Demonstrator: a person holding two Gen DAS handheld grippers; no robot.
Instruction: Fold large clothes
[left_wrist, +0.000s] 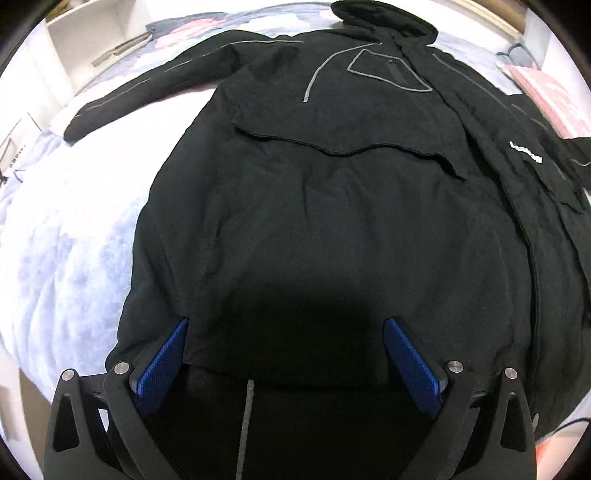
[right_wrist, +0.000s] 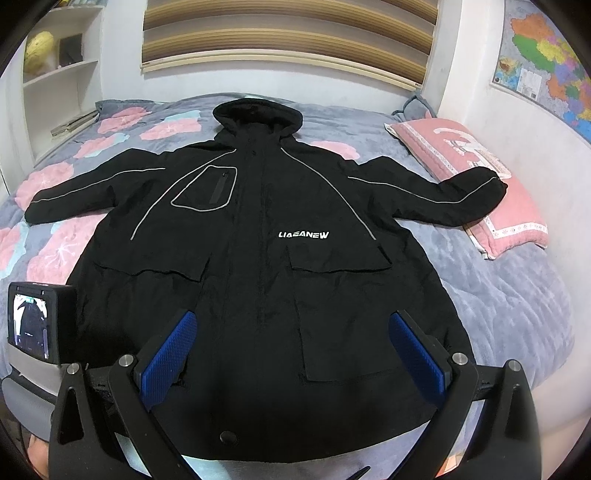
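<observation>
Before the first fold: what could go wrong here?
1. One sleeve lies over the pink pillow; folding it in could drag the pillow.
2. The hood is still spread out and may bunch.
3. The left gripper is open over slack hem fabric of the jacket; it may pinch several layers.

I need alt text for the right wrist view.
A black hooded jacket lies spread flat, front up, on a bed, one sleeve end resting on a pink pillow. The right hand-held gripper is open above its hem.

Black hooded jacket (right_wrist: 258, 258), grey piping, white chest lettering; spread flat, front up, sleeves outstretched, hood at far end.
</observation>
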